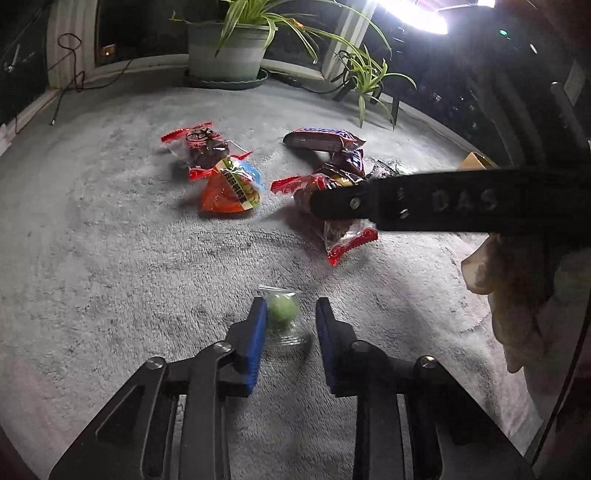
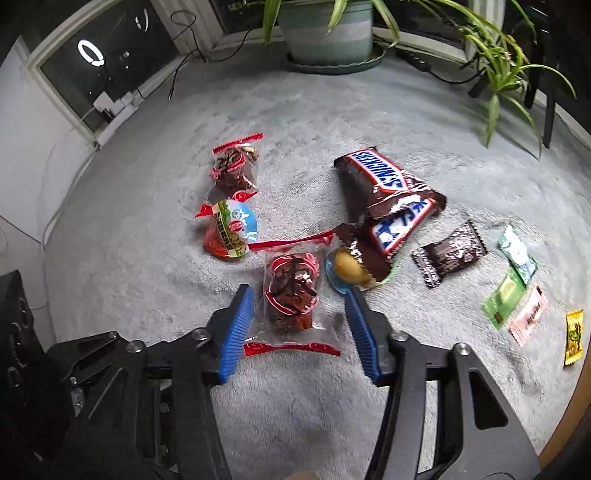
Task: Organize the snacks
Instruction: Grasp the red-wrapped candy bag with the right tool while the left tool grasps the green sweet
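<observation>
Left hand-held gripper (image 1: 290, 301), low in the left wrist view: jaws narrowly apart, a green ball sweet (image 1: 282, 311) in clear wrap lying between them on the grey-covered desk (image 1: 110, 295), touching the left-side pad, clear of the other. Not clamped.

Right hand-held gripper (image 2: 298, 293), lower centre of the right wrist view: jaws wider, astride a clear red-trimmed packet (image 2: 291, 295) of dark snack, pads beside the wrap, not pressing.

Just right of that packet, a yellow ball sweet (image 2: 349, 271) in blue wrap, partly under a torn Snickers wrapper (image 2: 402, 225); a second Snickers bar (image 2: 376, 173) above it. To the upper left, an orange jelly cup (image 2: 232, 229) touching another red-trimmed packet (image 2: 234, 166). Along the right edge, well apart from the rest: a dark sachet (image 2: 448, 253), two green sachets (image 2: 517, 253), a pink one (image 2: 528, 315), a yellow one (image 2: 573, 338). At the top, a pale green plant pot (image 2: 328, 29).
</observation>
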Demonstrator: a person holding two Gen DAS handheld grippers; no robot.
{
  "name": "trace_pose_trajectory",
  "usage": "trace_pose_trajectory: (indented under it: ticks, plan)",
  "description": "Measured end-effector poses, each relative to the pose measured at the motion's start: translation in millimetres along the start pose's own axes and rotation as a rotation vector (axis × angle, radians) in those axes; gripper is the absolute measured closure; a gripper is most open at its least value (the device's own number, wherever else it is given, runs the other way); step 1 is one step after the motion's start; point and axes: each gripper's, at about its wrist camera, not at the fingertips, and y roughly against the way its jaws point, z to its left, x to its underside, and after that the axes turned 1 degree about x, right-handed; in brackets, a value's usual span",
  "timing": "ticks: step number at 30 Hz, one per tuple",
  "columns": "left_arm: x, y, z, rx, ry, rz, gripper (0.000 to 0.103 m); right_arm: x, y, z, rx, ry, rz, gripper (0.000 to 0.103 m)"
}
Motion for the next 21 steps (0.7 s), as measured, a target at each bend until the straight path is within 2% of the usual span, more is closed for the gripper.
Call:
trace_pose_trajectory:
  ticks: [7, 21]
  plan:
    - [1, -2, 2, -0.007, -0.019, -0.012, 0.084, -1, -5, 3, 0.007, 0.019, 0.001, 0.067]
    - [2, 9, 2, 0.005, -0.003, -0.034, 0.084, 15, 30, -8, -0.056, -0.029, -0.060, 0.071]
